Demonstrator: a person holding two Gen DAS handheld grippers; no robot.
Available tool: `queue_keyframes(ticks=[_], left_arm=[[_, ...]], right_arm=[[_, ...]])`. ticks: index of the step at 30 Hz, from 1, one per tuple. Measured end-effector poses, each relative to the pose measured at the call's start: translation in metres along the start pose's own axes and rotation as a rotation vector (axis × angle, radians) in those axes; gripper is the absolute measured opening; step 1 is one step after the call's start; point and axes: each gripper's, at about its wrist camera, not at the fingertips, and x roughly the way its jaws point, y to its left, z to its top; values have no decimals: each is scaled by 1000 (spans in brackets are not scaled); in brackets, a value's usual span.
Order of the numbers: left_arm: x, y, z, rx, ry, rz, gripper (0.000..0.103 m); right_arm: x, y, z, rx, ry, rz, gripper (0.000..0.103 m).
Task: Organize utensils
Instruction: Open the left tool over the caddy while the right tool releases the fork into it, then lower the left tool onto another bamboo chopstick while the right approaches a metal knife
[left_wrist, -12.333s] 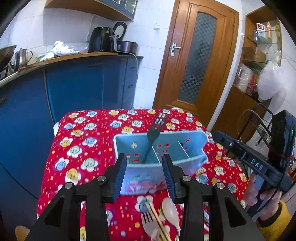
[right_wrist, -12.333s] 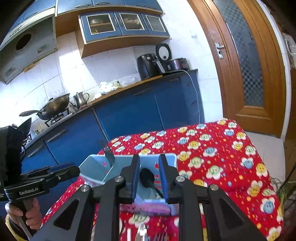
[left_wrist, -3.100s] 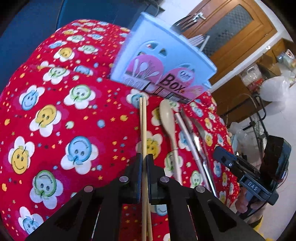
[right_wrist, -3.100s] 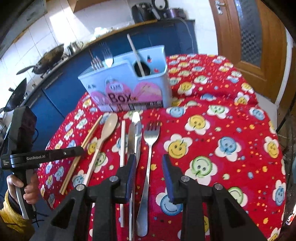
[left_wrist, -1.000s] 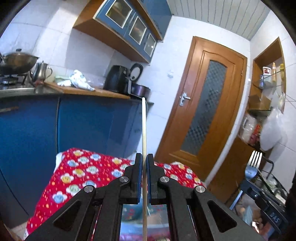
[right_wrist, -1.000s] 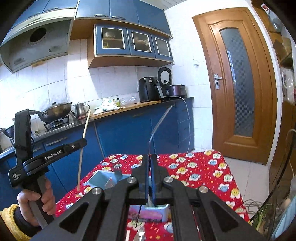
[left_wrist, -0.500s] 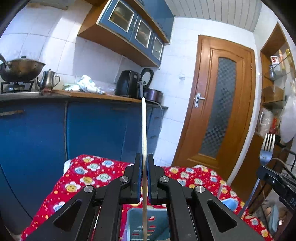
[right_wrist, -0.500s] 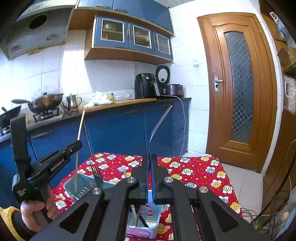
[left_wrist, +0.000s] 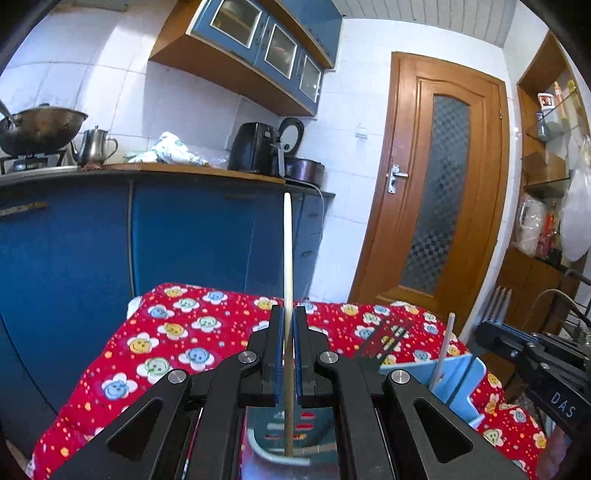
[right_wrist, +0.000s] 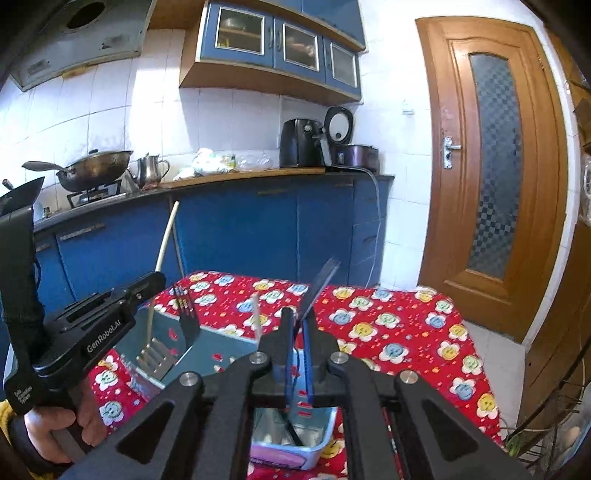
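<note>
My left gripper (left_wrist: 288, 347) is shut on a pale wooden chopstick (left_wrist: 287, 258) held upright, its lower end down inside the left compartment of the light blue utensil box (left_wrist: 458, 380). From the right wrist view the chopstick (right_wrist: 162, 254) and left gripper (right_wrist: 147, 284) stand over the box (right_wrist: 221, 347). My right gripper (right_wrist: 298, 350) is shut on a metal fork (right_wrist: 319, 284), tines up, handle down in the box's right compartment. Other forks (right_wrist: 186, 314) and a white chopstick (right_wrist: 256, 314) stand in the box.
The box sits on a table with a red smiley-flower cloth (right_wrist: 399, 325). Blue kitchen cabinets (right_wrist: 240, 229) with a wok, kettle and air fryer stand behind. A wooden door (right_wrist: 495, 166) is at the right. Shelves (left_wrist: 546, 166) stand far right.
Both grippers have come lower and closer over the box. The chopstick's end and the fork's handle have gone down into its compartments.
</note>
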Motion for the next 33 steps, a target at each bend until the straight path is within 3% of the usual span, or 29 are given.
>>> queue_keyframes(ticks=[4,5,8,14,24,33], left_arm=[[-4,3,-1,-18,24,-3,34],[-6,5,-1,-25,26,-7,37],[-12,5,1,-23,33,-14,37],[-28,7,2,-32,66,-36,38],[-64,11,0,-29,170,-73,38],[-91,18,-15,-5,288,-50,38]], right_arm=[[-5,-1,-4,31,-9,24,11],[-7,-3,-3,41,-14,29,13],[-15,-6,-1,73,-31,41,19],[-35,-4,0,91,-46,41,20],[-70,-1,-12,134,-2,57,23],[-99,3,-33,146,64,40,26]])
